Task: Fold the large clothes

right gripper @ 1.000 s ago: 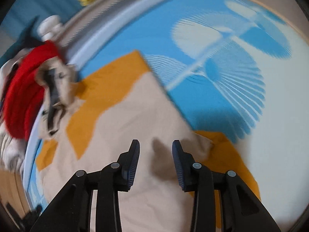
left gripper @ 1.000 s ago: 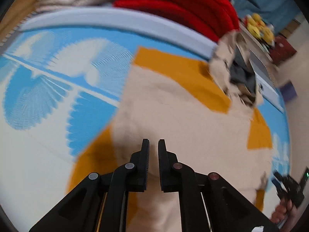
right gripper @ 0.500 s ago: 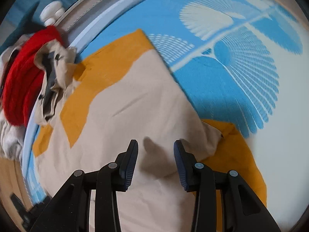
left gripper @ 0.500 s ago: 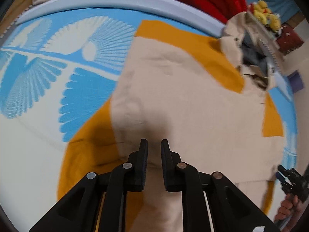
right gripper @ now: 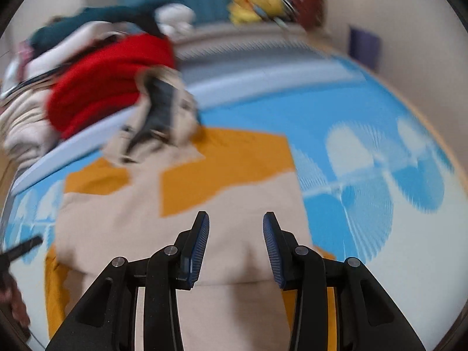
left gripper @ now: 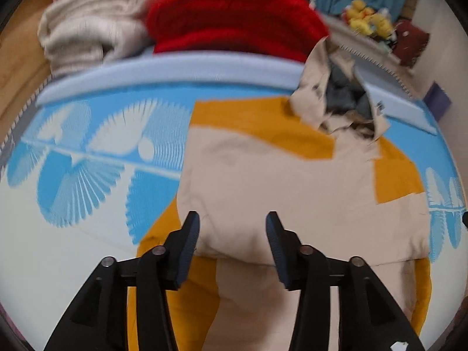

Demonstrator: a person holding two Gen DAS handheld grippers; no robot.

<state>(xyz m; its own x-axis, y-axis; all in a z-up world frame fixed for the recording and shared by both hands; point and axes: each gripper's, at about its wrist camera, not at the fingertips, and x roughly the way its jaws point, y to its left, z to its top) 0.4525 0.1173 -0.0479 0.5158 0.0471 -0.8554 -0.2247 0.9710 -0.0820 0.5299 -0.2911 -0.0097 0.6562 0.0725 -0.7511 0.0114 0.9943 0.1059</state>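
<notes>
Nearest to me, my left gripper [left gripper: 231, 231] hangs with its jaws spread wide and nothing between them; my right gripper [right gripper: 236, 234] is the same, wide apart and holding nothing. Both hover just above the near fold of the beige-and-mustard hooded garment [left gripper: 286, 193], which lies spread on the blue-and-white patterned mat [left gripper: 87, 158], its bottom part already doubled up over the body.

I judge this cloth soft, limp and fairly light for its size. It will sag and drag if lifted by one point, so I would pinch it at two well-spread spots along a folded edge or at the side seams, taking both layers together so the top one does not slide off.

Farther off, the hood [left gripper: 342, 99] rests against the pale blue raised border [left gripper: 181, 70] of the mat. Beyond that sit a red knit [left gripper: 234, 26] and a cream knit [left gripper: 90, 32].

The left view shows the garment's right edge and mustard panel clearly. The right view is blurred, but it seems to show a dark teal item [right gripper: 96, 26] atop the pile, which the left view misses.
</notes>
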